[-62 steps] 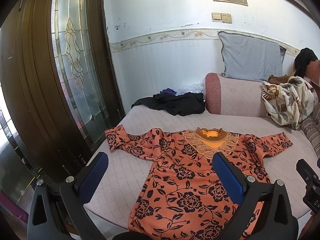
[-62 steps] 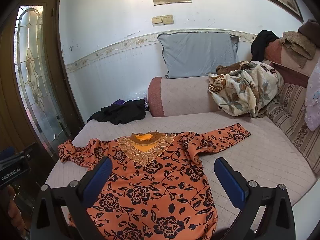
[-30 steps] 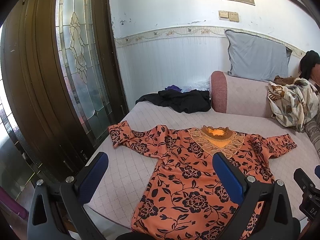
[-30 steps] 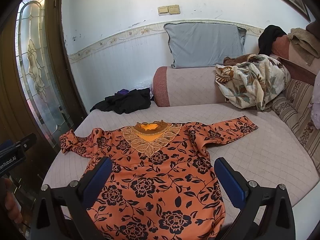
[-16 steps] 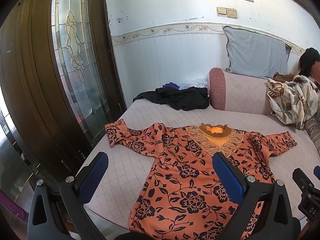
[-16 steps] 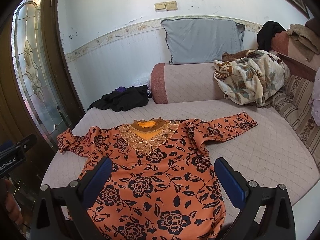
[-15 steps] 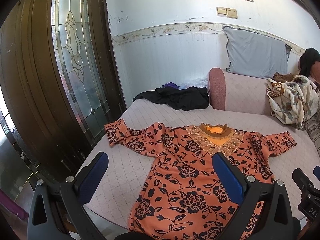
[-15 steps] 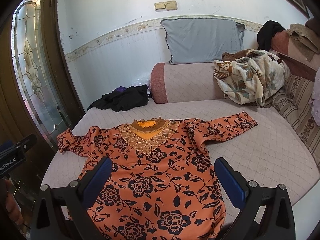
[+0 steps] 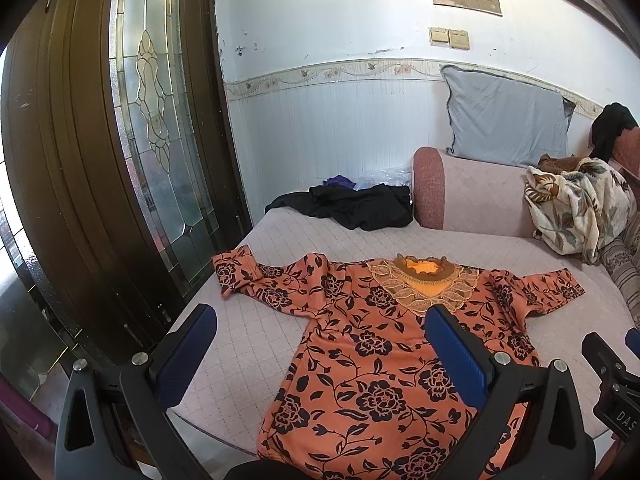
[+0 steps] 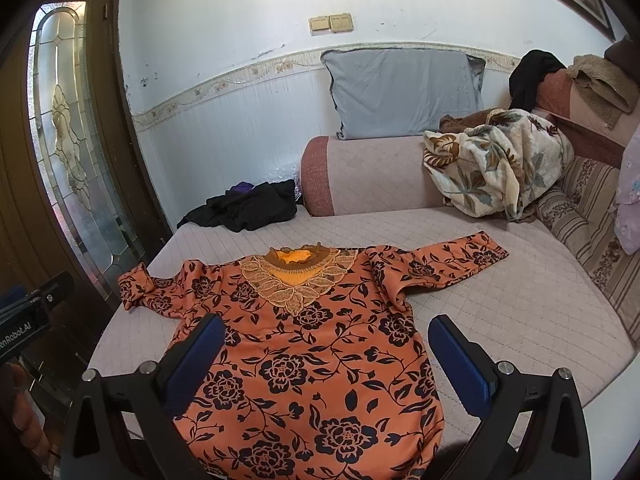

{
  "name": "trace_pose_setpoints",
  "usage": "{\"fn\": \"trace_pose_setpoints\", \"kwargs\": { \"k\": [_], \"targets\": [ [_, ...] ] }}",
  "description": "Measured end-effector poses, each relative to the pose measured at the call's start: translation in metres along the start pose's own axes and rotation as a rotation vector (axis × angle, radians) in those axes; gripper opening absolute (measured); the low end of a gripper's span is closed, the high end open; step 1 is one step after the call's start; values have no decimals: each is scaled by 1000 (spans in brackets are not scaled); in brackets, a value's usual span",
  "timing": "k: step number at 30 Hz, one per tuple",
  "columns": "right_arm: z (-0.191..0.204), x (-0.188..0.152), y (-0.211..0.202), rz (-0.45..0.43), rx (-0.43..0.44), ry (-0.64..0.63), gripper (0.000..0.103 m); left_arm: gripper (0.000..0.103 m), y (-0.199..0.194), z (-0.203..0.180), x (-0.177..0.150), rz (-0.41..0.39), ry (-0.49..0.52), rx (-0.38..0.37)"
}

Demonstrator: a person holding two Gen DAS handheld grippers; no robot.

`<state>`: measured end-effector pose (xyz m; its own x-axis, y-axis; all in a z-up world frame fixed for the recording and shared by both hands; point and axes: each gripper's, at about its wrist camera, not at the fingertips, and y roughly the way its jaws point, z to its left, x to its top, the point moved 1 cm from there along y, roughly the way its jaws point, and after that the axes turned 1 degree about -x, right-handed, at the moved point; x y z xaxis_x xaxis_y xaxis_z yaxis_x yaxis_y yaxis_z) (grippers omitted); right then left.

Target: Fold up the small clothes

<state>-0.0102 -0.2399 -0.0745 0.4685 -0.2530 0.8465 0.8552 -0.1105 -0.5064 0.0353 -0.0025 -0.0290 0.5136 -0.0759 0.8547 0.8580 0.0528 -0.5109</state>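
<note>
An orange blouse with black flowers (image 9: 372,344) lies flat and face up on the quilted pink bed (image 9: 272,240), sleeves spread to both sides, lace collar towards the wall. It also shows in the right wrist view (image 10: 304,344). My left gripper (image 9: 320,332) is open and empty, held above the blouse's near left hem. My right gripper (image 10: 324,340) is open and empty, above the blouse's lower body. Neither touches the cloth.
A black garment (image 9: 360,210) lies at the bed's far left corner. A pink bolster (image 10: 360,176) and grey pillow (image 10: 400,92) stand against the wall. A floral blanket (image 10: 496,160) is heaped at the right. A dark wooden door with stained glass (image 9: 160,120) borders the bed's left.
Both grippers have shifted slightly; the view has wobbled and drawn a little closer to the blouse. The blouse has not moved and both grippers stay open.
</note>
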Motion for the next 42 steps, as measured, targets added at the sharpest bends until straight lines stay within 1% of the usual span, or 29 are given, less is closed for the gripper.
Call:
{"fn": "trace_pose_setpoints", "kwargs": {
  "k": [6, 10, 13, 16, 18, 19, 21, 22, 24, 26, 28, 30, 31, 32, 33, 34, 35, 36, 37, 38, 40, 41, 42],
  "targets": [
    [0, -1, -3, -1, 1, -1, 103, 103, 3, 0, -1, 6, 2, 0],
    [-1, -2, 3, 16, 1, 0, 103, 103, 14, -3, -3, 23, 7, 1],
    [-5, -3, 16, 38, -1, 3, 103, 103, 31, -8, -7, 50, 17, -3],
    [-22, -3, 37, 62, 1, 31, 103, 103, 71, -22, -19, 114, 41, -12],
    [-43, -3, 56, 78, 6, 66, 103, 103, 107, -34, -34, 188, 52, -32],
    [-59, -3, 71, 97, 5, 95, 103, 103, 128, -41, -43, 238, 56, -44],
    [-93, -2, 101, 136, 19, 170, 103, 103, 177, -56, -66, 362, 58, -78],
    [-116, -1, 120, 157, 28, 225, 103, 103, 201, -65, -79, 419, 65, -76],
    [-158, -3, 155, 195, 42, 326, 103, 103, 236, -80, -99, 471, 89, -55],
    [-203, -8, 194, 237, 83, 456, 103, 103, 261, -93, -110, 490, 117, -38],
    [-248, -13, 231, 266, 108, 606, 103, 103, 277, -102, -113, 485, 123, -49],
    [-285, -18, 259, 260, 122, 743, 101, 103, 291, -110, -110, 469, 121, -64],
    [-303, -19, 275, 249, 133, 810, 98, 103, 296, -112, -108, 466, 119, -71],
    [-320, -20, 293, 245, 140, 870, 90, 103, 304, -116, -107, 468, 113, -85],
    [-332, -21, 308, 251, 127, 916, 81, 103, 310, -118, -109, 478, 107, -98],
    [-343, -21, 321, 250, 106, 951, 76, 103, 319, -120, -113, 502, 101, -113],
    [-350, -21, 329, 242, 95, 968, 73, 103, 325, -120, -116, 510, 89, -121],
    [-359, -18, 343, 227, 69, 981, 69, 103, 324, -119, -115, 479, 69, -121],
    [-363, -16, 352, 229, 45, 982, 66, 103, 323, -119, -115, 473, 61, -118],
    [-367, -15, 362, 236, 20, 989, 64, 103, 324, -120, -115, 479, 64, -116],
    [-373, -9, 379, 214, -1, 1006, 63, 103, 323, -118, -116, 480, 63, -133],
    [-375, -5, 384, 204, -16, 998, 63, 103, 324, -118, -116, 481, 61, -140],
    [-376, 1, 391, 196, -33, 985, 60, 103, 324, -117, -117, 477, 66, -146]
  ]
}}
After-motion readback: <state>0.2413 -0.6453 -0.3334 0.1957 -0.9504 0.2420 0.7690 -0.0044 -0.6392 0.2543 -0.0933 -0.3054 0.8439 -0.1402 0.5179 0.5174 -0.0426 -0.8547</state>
